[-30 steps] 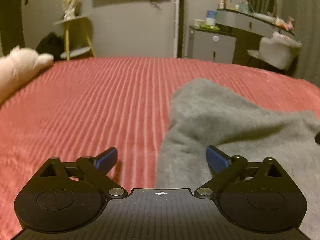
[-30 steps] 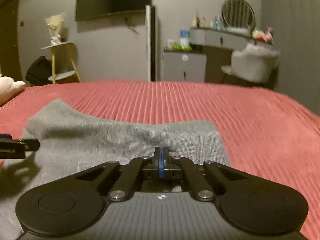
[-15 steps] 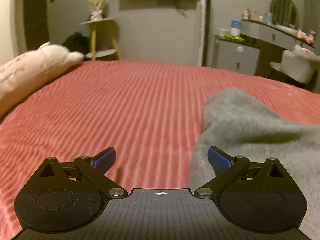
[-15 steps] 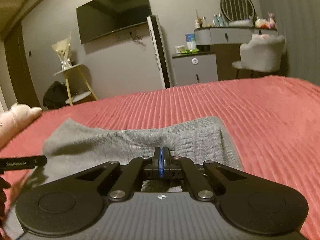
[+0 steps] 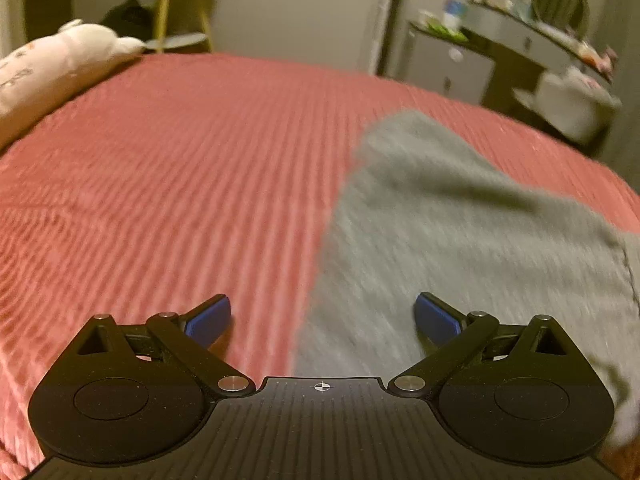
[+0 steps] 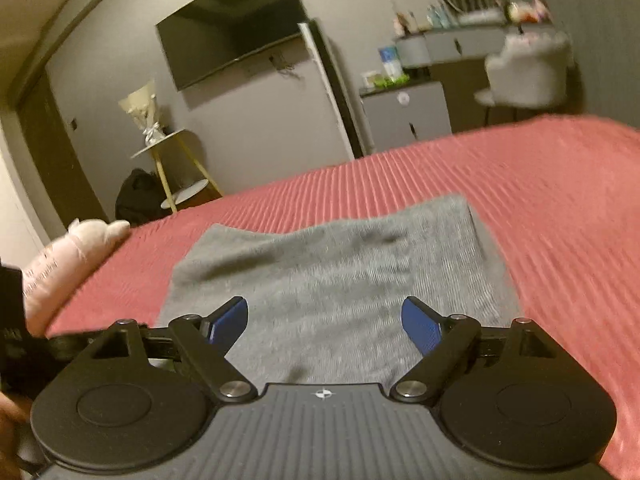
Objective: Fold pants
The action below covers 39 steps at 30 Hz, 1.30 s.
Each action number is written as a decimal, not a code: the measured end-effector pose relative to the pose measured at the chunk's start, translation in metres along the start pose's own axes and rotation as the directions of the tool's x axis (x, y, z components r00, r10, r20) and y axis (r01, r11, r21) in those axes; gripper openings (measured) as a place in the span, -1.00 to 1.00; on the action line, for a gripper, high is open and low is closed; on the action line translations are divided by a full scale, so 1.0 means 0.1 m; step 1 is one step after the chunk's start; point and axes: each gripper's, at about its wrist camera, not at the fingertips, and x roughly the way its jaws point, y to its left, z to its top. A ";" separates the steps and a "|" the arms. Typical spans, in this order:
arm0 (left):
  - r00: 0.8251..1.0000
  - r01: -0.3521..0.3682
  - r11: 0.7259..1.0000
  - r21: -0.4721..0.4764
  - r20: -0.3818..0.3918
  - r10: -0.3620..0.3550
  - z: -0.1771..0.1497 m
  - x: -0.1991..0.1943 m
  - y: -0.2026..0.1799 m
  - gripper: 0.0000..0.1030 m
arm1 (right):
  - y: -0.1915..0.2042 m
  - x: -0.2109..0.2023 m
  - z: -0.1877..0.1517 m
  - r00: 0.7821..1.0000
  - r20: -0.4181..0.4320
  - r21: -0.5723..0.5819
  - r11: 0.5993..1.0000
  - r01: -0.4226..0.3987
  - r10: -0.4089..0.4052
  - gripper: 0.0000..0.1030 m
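Observation:
Grey pants point(image 6: 332, 276) lie folded into a rough rectangle on the red ribbed bedspread point(image 6: 540, 216). In the right wrist view my right gripper point(image 6: 324, 322) hovers over their near part, its jaws opening wide with nothing pinched between the blue pads. In the left wrist view the same pants point(image 5: 472, 232) fill the right half. My left gripper point(image 5: 322, 318) stands open above their left edge, one blue pad over the bedspread point(image 5: 160, 184) and the other over the grey cloth.
A pale pink plush pillow point(image 5: 48, 68) lies at the bed's left side. Beyond the bed stand a yellow side table point(image 6: 176, 160), a wall TV point(image 6: 236, 24), a grey cabinet point(image 6: 404, 116), a vanity and a white chair point(image 6: 528, 76).
The right gripper, shut a moment ago, now has its jaws spread wide, and it has lifted and rolled. The left gripper shifted sideways and stayed open.

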 end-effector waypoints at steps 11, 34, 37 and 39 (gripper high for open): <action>0.991 0.088 0.995 0.038 -0.100 -0.084 -0.16 -0.06 -0.13 0.98 | -0.42 -0.07 -0.12 0.970 -0.072 0.399 0.898 -0.184 0.231 0.77; 0.975 0.097 0.992 -0.080 -0.194 -0.110 -0.15 -0.16 0.10 0.99 | -0.64 -0.01 -0.15 0.975 -0.176 0.531 0.847 -0.021 0.135 0.47; 0.977 0.114 0.981 -0.160 -0.162 -0.140 -0.10 -0.22 0.23 0.98 | -0.64 -0.01 -0.13 0.972 -0.219 0.486 0.874 0.029 0.089 -0.08; 0.973 0.177 0.960 -0.216 -0.106 -0.203 -0.04 -0.29 0.39 0.98 | -0.69 -0.07 -0.10 0.966 -0.245 0.461 0.887 0.042 0.082 -0.34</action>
